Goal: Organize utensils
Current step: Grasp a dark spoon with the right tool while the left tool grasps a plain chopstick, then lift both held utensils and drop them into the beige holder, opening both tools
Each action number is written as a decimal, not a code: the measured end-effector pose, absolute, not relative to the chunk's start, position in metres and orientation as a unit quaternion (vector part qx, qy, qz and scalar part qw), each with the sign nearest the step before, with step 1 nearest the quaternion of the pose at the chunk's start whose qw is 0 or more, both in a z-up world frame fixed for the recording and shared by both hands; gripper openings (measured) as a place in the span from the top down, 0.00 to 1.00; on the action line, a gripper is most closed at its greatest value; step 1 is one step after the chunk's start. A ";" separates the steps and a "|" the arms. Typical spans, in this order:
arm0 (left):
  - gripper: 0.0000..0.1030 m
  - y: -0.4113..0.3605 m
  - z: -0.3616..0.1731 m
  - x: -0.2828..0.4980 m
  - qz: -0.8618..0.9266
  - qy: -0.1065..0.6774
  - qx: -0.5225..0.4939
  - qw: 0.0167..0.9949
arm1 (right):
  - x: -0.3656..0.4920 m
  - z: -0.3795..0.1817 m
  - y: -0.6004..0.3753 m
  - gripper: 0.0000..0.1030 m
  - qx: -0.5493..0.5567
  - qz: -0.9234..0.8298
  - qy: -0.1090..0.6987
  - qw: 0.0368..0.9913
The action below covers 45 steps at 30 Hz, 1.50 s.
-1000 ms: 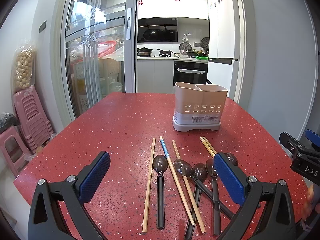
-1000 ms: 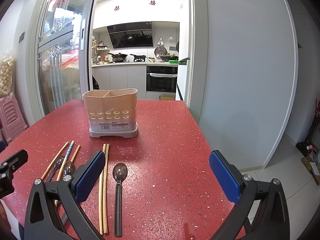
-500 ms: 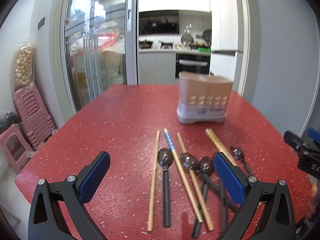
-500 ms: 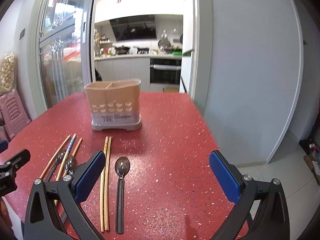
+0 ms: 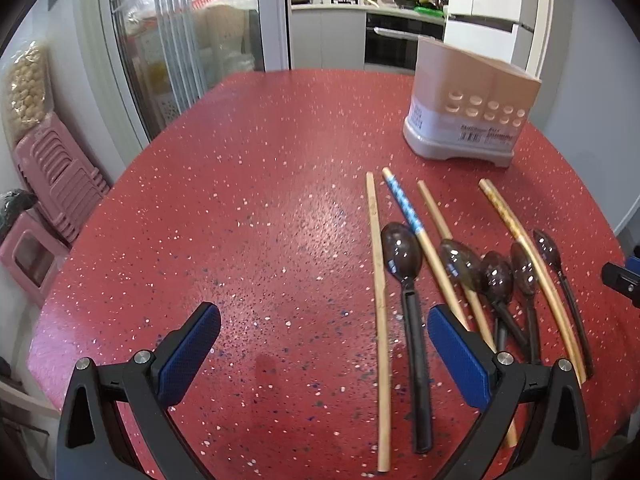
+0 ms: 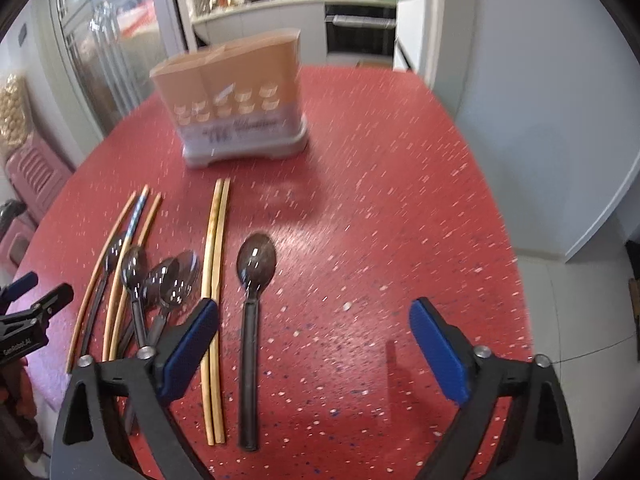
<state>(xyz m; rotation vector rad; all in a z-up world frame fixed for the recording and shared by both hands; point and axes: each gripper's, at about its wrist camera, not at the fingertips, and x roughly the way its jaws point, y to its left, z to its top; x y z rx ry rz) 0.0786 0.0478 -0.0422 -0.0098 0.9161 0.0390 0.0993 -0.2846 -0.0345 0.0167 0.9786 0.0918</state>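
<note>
- Utensils lie loose on the red speckled desk (image 5: 260,200): dark translucent plastic spoons with black handles and slim wooden chopsticks, all pointing roughly toward 12 o'clock.
- Left wrist view: a plain wooden chopstick (image 5: 378,256) lies just beside a lone dark spoon (image 5: 404,264); a blue-patterned chopstick (image 5: 406,208) runs past that spoon's bowl at its 1 o'clock side.
- At 3 o'clock of these, a cluster of dark spoons (image 5: 496,276) overlaps further chopsticks.
- The beige plastic utensil holder with round holes and a grey base (image 5: 468,108) stands upright at 1 o'clock, well apart from the cutlery.
- Left claw (image 5: 320,344) is spread wide over bare desk, nothing between its blue pads.
- Right wrist view, blurred: a pair of pale chopsticks (image 6: 216,280) lies side by side, and a separate single dark spoon (image 6: 254,276) beside them at 3 o'clock.
- Right claw (image 6: 314,344) is closing but stands wide, the single spoon's handle between the pads, untouched.
</note>
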 end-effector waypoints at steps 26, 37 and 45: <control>0.00 0.044 -0.061 0.145 -0.020 0.514 0.019 0.857 | 0.165 -0.064 -0.239 0.50 -0.052 0.075 0.589 0.803; 0.33 0.020 -0.053 0.188 -0.067 0.557 0.041 0.827 | 0.192 -0.059 -0.238 0.79 -0.062 0.089 0.623 0.775; 0.67 -0.002 -0.048 0.189 -0.075 0.553 0.057 0.828 | 0.200 -0.055 -0.250 0.88 -0.044 0.117 0.624 0.771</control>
